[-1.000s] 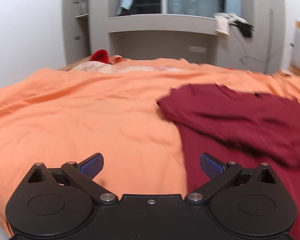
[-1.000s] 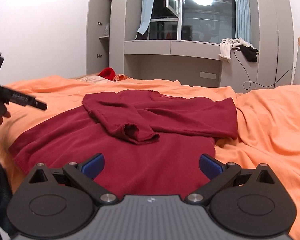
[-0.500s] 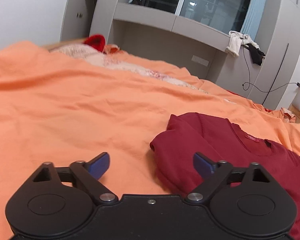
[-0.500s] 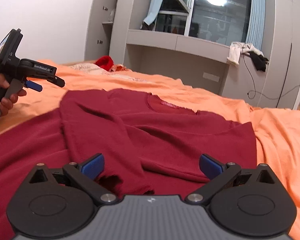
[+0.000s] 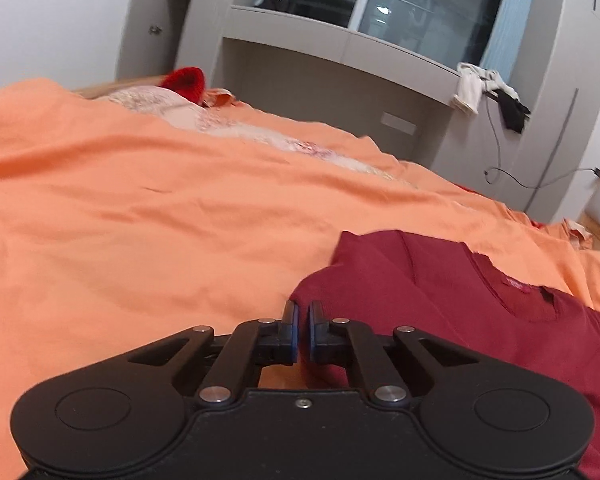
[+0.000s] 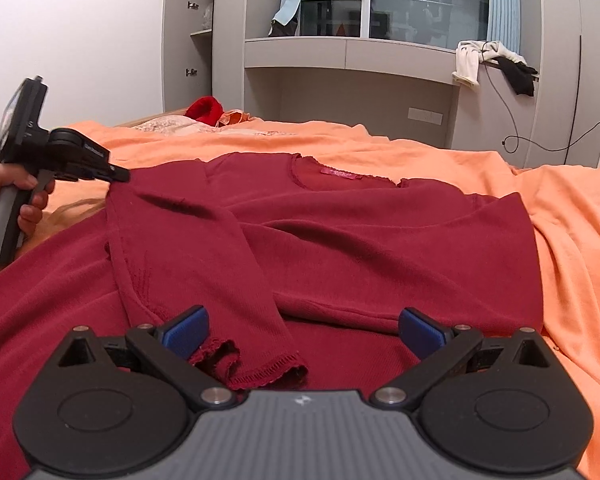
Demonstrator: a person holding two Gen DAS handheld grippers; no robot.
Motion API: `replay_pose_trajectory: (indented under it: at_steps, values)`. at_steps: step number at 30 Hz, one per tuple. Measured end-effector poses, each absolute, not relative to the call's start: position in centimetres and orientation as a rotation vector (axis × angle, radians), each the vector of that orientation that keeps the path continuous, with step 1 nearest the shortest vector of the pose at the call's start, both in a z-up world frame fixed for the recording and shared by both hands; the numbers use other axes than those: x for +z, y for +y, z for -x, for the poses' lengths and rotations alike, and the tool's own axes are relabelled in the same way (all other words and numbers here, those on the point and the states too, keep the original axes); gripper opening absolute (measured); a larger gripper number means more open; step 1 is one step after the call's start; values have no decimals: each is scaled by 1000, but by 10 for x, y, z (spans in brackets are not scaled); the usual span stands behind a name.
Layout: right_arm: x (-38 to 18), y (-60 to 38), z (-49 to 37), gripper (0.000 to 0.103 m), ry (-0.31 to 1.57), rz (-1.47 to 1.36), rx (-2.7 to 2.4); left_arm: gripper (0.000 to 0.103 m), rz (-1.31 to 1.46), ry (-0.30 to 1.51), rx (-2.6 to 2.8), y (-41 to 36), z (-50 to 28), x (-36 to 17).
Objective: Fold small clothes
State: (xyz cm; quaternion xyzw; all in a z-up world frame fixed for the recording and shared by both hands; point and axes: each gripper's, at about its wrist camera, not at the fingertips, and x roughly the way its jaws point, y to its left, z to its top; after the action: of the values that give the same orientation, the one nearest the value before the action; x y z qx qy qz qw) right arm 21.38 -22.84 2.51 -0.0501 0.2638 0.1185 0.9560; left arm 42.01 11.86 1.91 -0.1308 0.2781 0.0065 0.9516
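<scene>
Orange bedspread (image 6: 560,208) bears maroon top (image 6: 340,240); left fingers (image 5: 290,322) pinch its shoulder, right fingers (image 6: 188,328) apart.

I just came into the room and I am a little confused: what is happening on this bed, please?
A person is folding a dark red top that lies on the orange bedspread, with a handheld gripper in each hand. The left gripper is shut at the top's shoulder edge; whether it pinches cloth is hard to tell. The right gripper is open, over the cuff of a sleeve already folded across the body.
</scene>
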Motion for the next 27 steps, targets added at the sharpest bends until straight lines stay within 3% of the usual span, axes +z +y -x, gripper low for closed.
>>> replay_pose_trajectory:
  at_steps: [5, 6, 8, 10, 16, 22, 27]
  values:
    - [25, -225, -214, 103, 552, 117, 225, 6, 206, 629, 38, 112, -427, 5]
    - [25, -225, -213, 103, 550, 121, 224, 10, 202, 630, 32, 111, -426, 6]
    - [25, -224, -211, 103, 545, 127, 226, 26, 185, 621, 48, 109, -421, 11]
    - [25, -225, -208, 103, 536, 126, 229, 50, 156, 608, 62, 106, -412, 17]
    - [34, -233, -181, 103, 426, 119, 220, 80, 92, 558, 125, 94, -378, 36]
    - [39, -236, -135, 103, 324, 126, 195, 102, 54, 478, 146, 84, -321, 58]
    - [44, -242, -99, 103, 345, 81, 219, 102, 11, 411, 147, 74, -266, 64]
